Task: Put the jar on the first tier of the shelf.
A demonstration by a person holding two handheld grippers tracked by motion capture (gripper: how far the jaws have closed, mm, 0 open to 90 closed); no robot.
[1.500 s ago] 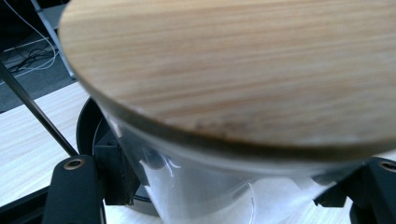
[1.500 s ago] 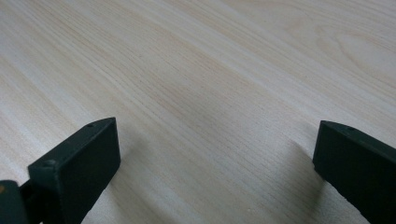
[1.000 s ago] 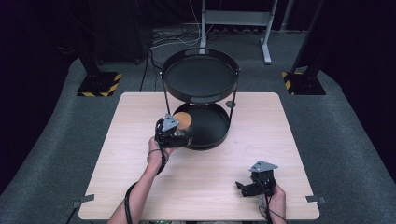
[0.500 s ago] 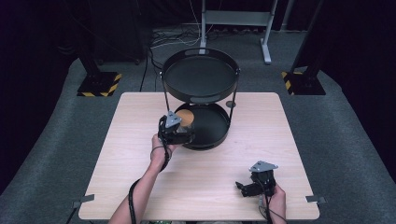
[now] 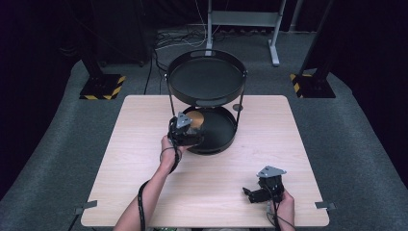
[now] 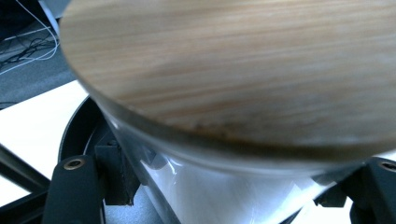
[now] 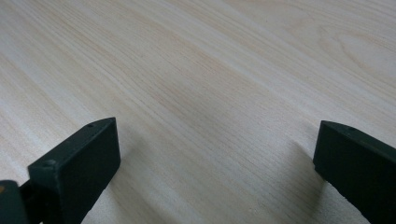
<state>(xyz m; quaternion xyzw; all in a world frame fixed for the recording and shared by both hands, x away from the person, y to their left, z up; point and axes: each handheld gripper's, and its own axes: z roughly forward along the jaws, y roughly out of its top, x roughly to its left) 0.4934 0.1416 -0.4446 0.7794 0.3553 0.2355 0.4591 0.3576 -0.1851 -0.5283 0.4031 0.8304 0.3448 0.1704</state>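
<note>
Left gripper (image 5: pixel 188 134) clamped on a clear jar with a round wooden lid (image 6: pixel 243 70), held at the left rim of the stand's lower tray (image 5: pixel 222 139).

Jar: transparent wall (image 6: pixel 205 186) with bright glints, pale brown grained lid tilted toward the camera in the left gripper view, jaws pressed against the wall on both sides. High view: lid (image 5: pixel 196 118) seen just inside the lower tray, under the overhang of the upper tray (image 5: pixel 207 79). Two-tier black stand, thin upright posts (image 5: pixel 171 103) joining the trays; near-left post stands just beside the gripper, upper tray shades the jar from above. Right gripper (image 5: pixel 257 191) rests low on the light wood table (image 5: pixel 144 125), near front right, well apart from the stand, jaws spread wide on nothing, bare tabletop (image 7: pixel 210 93) between them.
</note>
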